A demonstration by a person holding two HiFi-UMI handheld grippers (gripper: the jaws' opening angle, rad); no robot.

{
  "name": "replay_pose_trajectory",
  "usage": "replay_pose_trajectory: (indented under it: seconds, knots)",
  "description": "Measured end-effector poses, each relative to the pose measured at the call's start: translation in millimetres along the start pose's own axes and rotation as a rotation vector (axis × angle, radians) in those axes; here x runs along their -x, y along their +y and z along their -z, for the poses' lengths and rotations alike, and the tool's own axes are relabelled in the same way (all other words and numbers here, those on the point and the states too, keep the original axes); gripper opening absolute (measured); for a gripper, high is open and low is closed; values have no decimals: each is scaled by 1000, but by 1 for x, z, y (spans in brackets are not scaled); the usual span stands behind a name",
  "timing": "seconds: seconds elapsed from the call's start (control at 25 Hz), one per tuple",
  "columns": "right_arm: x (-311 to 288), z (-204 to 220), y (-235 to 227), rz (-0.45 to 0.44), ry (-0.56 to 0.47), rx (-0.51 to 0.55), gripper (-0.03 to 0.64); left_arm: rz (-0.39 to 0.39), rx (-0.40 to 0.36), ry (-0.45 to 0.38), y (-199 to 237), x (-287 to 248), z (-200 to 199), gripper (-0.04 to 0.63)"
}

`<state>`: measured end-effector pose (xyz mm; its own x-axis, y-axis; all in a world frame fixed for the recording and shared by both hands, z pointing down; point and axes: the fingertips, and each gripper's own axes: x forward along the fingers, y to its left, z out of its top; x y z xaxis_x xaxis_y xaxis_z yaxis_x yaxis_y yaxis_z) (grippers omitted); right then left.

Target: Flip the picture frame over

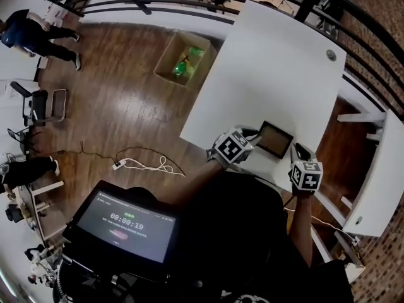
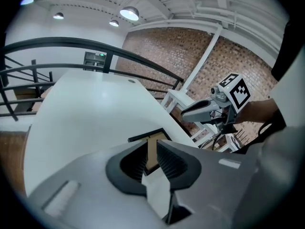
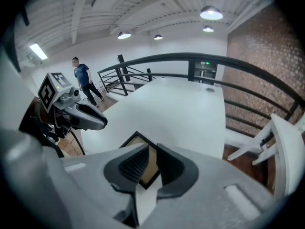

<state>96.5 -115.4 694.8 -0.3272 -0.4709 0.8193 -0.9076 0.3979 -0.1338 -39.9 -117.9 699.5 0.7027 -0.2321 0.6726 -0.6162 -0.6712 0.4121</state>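
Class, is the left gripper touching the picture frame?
Touching. In the left gripper view the left gripper is clamped on the picture frame, no gap either side.

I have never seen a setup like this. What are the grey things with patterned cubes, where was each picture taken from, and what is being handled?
There is no robot: a person holds a two-jaw gripper in each hand, and the patterned cubes are part of them. The head view looks down from the person's head onto a white table. The other two views come from cameras riding on the left gripper and the right gripper, each looking along its own jaws. On the table is a dark-rimmed picture frame. Both grippers are shut on it, one from either side, and it seems tilted up off the table. A cardboard box stands on the floor beyond.
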Motion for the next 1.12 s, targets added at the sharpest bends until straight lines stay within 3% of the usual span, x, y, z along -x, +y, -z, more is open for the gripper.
replay_pose_trajectory:
  seconds: [0.16,0.44,0.72,0.88,1.12]
  knots:
    - [21,-12,37,3,-99,66,-8,8,-33,-91,-16,29,-1,15]
    - [45,-5,88,4,-174,101,-8,18,-48,-206,-37,70,8,14]
    - [41,8,107,-26,-221,149,-8,39,-51,-227,-41,62,35,14]
    - [51,3,117,-45,-255,202,-8,40,-69,-325,-49,77,21,14]
    - [89,26,132,-105,-303,279,-8,39,-44,-382,-101,93,26,14]
